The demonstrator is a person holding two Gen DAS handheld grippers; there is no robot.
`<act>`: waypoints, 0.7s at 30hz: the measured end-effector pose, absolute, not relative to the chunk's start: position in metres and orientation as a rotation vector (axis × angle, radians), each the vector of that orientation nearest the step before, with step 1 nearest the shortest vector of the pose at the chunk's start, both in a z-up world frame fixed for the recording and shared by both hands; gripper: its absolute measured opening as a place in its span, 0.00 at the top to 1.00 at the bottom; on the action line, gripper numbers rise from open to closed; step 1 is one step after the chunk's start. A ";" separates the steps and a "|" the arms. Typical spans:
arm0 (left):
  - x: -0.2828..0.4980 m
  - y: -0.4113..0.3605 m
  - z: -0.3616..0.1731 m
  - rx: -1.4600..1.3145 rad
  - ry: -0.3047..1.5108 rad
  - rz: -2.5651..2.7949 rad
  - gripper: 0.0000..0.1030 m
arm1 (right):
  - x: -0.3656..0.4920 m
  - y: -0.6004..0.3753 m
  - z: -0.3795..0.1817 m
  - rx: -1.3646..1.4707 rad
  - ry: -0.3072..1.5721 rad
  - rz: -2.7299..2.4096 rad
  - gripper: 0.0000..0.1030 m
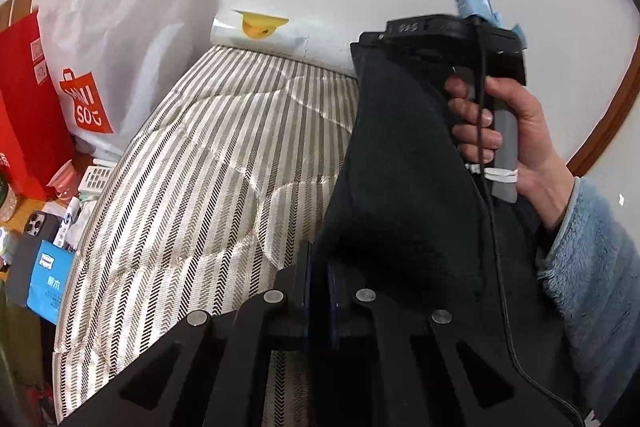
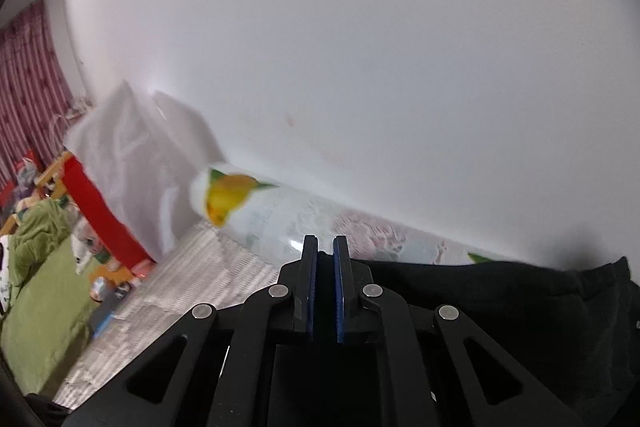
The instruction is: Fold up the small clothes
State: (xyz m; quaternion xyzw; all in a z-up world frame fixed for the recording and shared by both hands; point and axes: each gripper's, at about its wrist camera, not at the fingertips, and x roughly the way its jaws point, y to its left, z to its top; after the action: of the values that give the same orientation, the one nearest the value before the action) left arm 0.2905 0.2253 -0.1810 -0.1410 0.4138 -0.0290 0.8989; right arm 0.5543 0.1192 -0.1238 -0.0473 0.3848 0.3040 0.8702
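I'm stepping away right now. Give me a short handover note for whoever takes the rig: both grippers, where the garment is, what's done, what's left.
Left gripper: shut on the near edge of the dark garment.
Right gripper: shut on the garment's far top corner, held by a hand in a blue fleece sleeve.
Garment: lifted between both grippers, hanging above the striped mattress.
Done: picked up at two points.
Left: no fold visible yet; probably lay it flat on the mattress, then fold.

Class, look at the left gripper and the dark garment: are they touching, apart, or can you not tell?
Touching. The left wrist view shows the left gripper with its jaws closed on an edge of the dark garment, the cloth rising straight out from between them.
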 end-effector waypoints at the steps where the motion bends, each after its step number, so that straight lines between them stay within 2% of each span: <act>1: 0.291 0.224 -0.181 -0.285 0.859 -0.058 0.93 | 0.555 0.121 -0.130 -0.115 0.809 0.623 0.93; 6: 0.291 0.225 -0.180 -0.286 0.862 -0.055 0.90 | 0.549 0.126 -0.140 -0.153 0.778 0.599 0.89; 9: 0.291 0.225 -0.180 -0.289 0.864 -0.052 0.89 | 0.543 0.115 -0.129 -0.167 0.786 0.574 0.80; 10: 0.290 0.225 -0.179 -0.286 0.864 -0.050 0.89 | 0.541 0.109 -0.124 -0.174 0.782 0.562 0.73; 11: 0.290 0.224 -0.178 -0.281 0.864 -0.045 0.86 | 0.536 0.102 -0.119 -0.179 0.778 0.547 0.68; 15: 0.286 0.222 -0.173 -0.278 0.869 -0.034 0.72 | 0.505 0.059 -0.094 -0.205 0.760 0.474 0.68; 20: 0.276 0.222 -0.162 -0.289 0.829 -0.037 0.64 | 0.453 -0.013 -0.059 -0.177 0.764 0.376 0.64; 21: 0.273 0.222 -0.159 -0.295 0.821 -0.032 0.56 | 0.440 -0.028 -0.054 -0.164 0.763 0.357 0.63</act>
State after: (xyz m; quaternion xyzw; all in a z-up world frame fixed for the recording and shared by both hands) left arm 0.2725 0.2215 -0.1595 -0.1427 0.3975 -0.0153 0.9063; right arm 0.4397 -0.0282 -0.0536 -0.0797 0.3699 0.1732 0.9093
